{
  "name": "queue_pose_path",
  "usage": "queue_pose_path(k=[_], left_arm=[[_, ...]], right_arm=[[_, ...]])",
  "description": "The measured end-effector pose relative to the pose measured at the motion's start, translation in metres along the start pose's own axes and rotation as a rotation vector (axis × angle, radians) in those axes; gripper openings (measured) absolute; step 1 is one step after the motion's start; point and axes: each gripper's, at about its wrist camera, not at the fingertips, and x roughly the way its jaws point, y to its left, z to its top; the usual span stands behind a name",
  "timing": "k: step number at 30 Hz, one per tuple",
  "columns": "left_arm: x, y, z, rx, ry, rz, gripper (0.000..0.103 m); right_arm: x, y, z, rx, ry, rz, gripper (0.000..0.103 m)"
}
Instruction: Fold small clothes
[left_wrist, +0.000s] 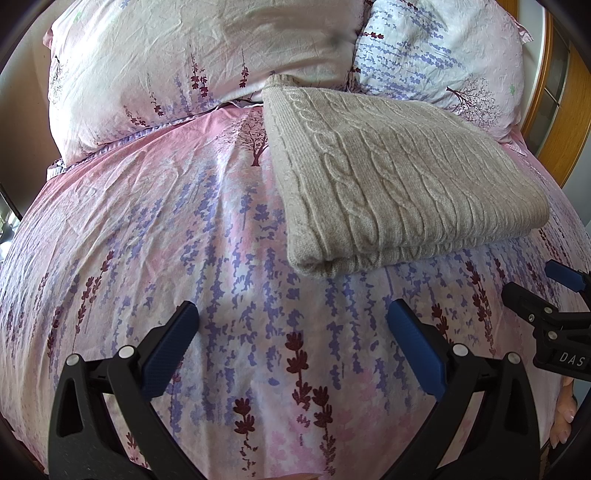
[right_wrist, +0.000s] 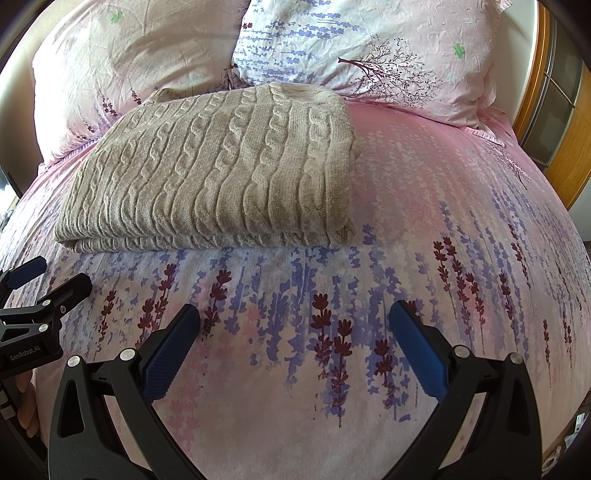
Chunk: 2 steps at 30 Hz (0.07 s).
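Note:
A beige cable-knit sweater (left_wrist: 399, 177) lies folded into a flat rectangle on the bed, its near folded edge toward me. It also shows in the right wrist view (right_wrist: 214, 173). My left gripper (left_wrist: 291, 317) is open and empty, hovering over the duvet a little in front of the sweater's near left corner. My right gripper (right_wrist: 293, 317) is open and empty, in front of the sweater's near right corner. The right gripper shows at the right edge of the left wrist view (left_wrist: 546, 295). The left gripper shows at the left edge of the right wrist view (right_wrist: 40, 284).
A pink duvet (left_wrist: 166, 240) with purple and maroon flower print covers the bed. Two matching pillows (left_wrist: 192, 59) (left_wrist: 443, 55) stand behind the sweater. A wooden door frame (right_wrist: 565, 147) is at the far right.

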Motion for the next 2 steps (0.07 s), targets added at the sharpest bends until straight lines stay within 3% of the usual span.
queue_pose_path(k=[2], left_arm=[[0.0,0.0,0.0,0.0,0.0,0.0,0.101]], right_arm=[[0.0,0.0,0.0,0.0,0.0,0.0,0.102]])
